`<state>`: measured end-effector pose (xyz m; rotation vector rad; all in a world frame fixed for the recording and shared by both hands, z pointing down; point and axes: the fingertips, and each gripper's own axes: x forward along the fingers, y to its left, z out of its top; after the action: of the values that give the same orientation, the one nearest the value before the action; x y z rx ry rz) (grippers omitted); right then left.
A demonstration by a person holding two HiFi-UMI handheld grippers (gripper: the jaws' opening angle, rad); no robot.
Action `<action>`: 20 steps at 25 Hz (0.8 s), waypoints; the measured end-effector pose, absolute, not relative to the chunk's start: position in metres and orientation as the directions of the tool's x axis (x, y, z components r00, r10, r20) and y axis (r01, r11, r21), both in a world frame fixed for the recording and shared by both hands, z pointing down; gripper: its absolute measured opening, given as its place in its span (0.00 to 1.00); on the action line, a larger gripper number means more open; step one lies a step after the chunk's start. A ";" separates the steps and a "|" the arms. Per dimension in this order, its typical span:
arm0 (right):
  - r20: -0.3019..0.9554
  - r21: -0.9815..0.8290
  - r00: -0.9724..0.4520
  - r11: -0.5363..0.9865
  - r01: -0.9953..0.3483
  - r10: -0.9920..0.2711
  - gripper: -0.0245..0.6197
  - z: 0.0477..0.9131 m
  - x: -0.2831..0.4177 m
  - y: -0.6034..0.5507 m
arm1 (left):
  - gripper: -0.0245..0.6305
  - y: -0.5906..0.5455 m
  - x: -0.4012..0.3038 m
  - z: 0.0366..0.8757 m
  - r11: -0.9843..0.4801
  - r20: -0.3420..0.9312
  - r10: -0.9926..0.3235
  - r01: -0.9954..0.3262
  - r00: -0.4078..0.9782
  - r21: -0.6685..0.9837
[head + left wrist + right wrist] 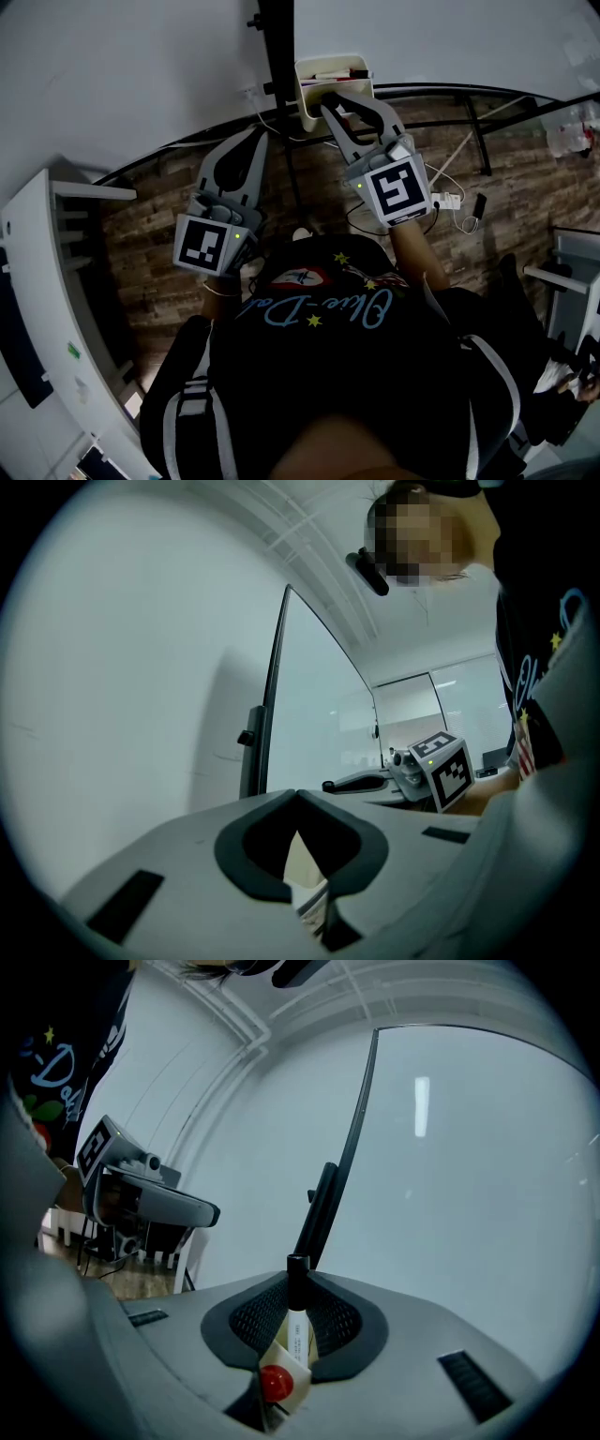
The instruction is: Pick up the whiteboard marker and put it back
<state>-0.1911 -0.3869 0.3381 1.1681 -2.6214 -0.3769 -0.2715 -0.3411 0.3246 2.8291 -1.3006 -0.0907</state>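
Observation:
The whiteboard marker, white with a black cap, stands up between the pads of my right gripper, which is shut on it. A small tag with a red dot sits at the marker's base. In the head view my right gripper is raised just in front of a cream holder fixed to the whiteboard's black post; the marker itself is hidden there. My left gripper is held up to the left of it, jaw tips together, nothing held.
The whiteboard fills the space ahead, with its dark frame edge close to the jaws. A white shelf unit stands at the left. Cables and a power strip lie on the wooden floor at the right.

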 end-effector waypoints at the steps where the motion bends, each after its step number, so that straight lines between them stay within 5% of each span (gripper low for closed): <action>1: 0.113 0.323 -0.650 0.646 -0.691 -0.752 0.15 0.337 -0.190 -0.387 | 0.02 -0.341 -0.271 0.324 -0.651 -0.041 -0.759 -0.758 0.649 0.047; 20: 0.044 0.260 -0.653 0.639 -0.724 -0.757 0.15 0.317 -0.184 -0.381 | 0.02 -0.335 -0.270 0.324 -0.652 -0.034 -0.758 -0.757 0.651 0.037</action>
<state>-0.1838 -0.3810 0.3166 1.2309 -2.7079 -0.3304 -0.2704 -0.3355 0.3245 2.8371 -1.3022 -0.0718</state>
